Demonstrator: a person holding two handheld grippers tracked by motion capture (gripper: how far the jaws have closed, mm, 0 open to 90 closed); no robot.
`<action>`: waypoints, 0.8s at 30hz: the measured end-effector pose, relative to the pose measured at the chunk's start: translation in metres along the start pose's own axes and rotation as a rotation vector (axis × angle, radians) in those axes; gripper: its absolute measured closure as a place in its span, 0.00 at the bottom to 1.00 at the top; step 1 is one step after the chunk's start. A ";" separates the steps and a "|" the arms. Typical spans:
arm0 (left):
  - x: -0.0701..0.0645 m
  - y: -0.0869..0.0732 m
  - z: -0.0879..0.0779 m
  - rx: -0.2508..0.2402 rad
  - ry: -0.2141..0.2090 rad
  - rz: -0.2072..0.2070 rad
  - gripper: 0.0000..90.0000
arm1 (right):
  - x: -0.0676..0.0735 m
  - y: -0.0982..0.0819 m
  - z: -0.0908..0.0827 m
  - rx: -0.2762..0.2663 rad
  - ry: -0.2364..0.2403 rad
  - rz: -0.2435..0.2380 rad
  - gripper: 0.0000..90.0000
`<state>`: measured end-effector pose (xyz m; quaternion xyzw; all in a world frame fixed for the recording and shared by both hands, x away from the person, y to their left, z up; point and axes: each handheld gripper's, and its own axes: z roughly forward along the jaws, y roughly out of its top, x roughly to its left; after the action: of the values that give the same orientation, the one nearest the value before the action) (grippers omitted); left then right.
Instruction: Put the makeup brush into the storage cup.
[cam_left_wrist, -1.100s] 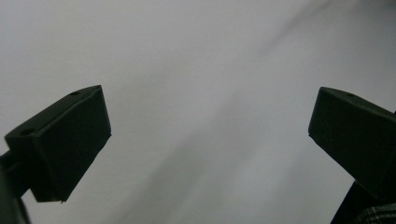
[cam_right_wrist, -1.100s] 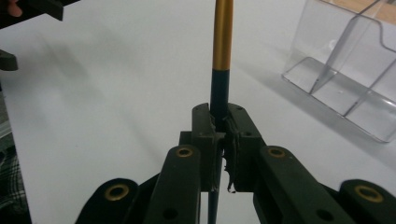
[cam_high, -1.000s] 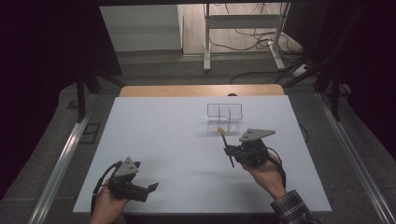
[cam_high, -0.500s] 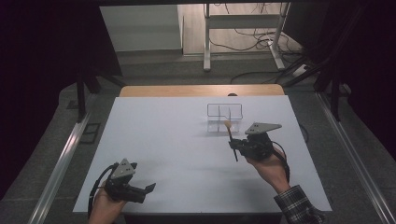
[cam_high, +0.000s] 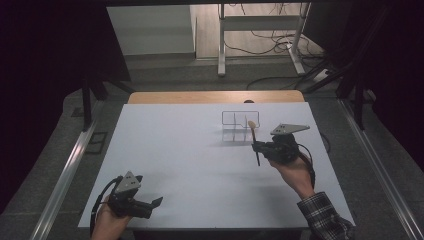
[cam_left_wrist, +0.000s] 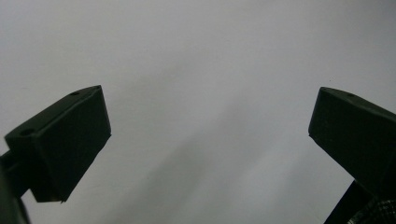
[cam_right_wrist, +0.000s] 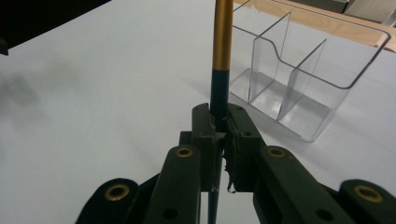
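Observation:
A slim brush (cam_high: 255, 142) with a black handle, gold ferrule (cam_right_wrist: 222, 37) and tan tip stands nearly upright in my right gripper (cam_high: 257, 147), which is shut on its handle. In the right gripper view the jaws (cam_right_wrist: 223, 122) press together around the dark handle. A clear plastic organizer (cam_high: 240, 125) with several compartments stands on the white table just beyond and left of the brush tip; in the right gripper view the organizer (cam_right_wrist: 299, 70) lies ahead to the right. My left gripper (cam_high: 153, 205) rests near the table's front left edge, open, with nothing between its fingers (cam_left_wrist: 70, 140).
The white tabletop (cam_high: 180, 150) has a wooden strip (cam_high: 215, 96) along its far edge. Metal rails run along both sides of the table. Desk legs and cables lie on the floor beyond. A black cable trails from each gripper.
My right gripper has carried the brush away from me and slightly right, closer to the clear organizer. The left gripper has hardly moved.

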<state>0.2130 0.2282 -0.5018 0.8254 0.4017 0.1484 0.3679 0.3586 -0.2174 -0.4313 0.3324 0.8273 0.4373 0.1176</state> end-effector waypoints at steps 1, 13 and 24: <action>0.000 0.000 0.000 -0.002 0.001 -0.001 0.00 | 0.000 0.000 0.000 0.000 0.000 0.000 0.93; 0.004 -0.005 -0.005 -0.005 0.015 -0.018 0.00 | -0.016 0.010 0.001 -0.010 -0.025 0.020 0.93; 0.008 -0.009 -0.007 -0.005 0.017 -0.035 0.00 | -0.034 0.024 0.001 -0.044 -0.059 0.043 0.93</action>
<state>0.2090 0.2416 -0.5040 0.8161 0.4187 0.1501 0.3690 0.3954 -0.2296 -0.4164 0.3602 0.8063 0.4479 0.1398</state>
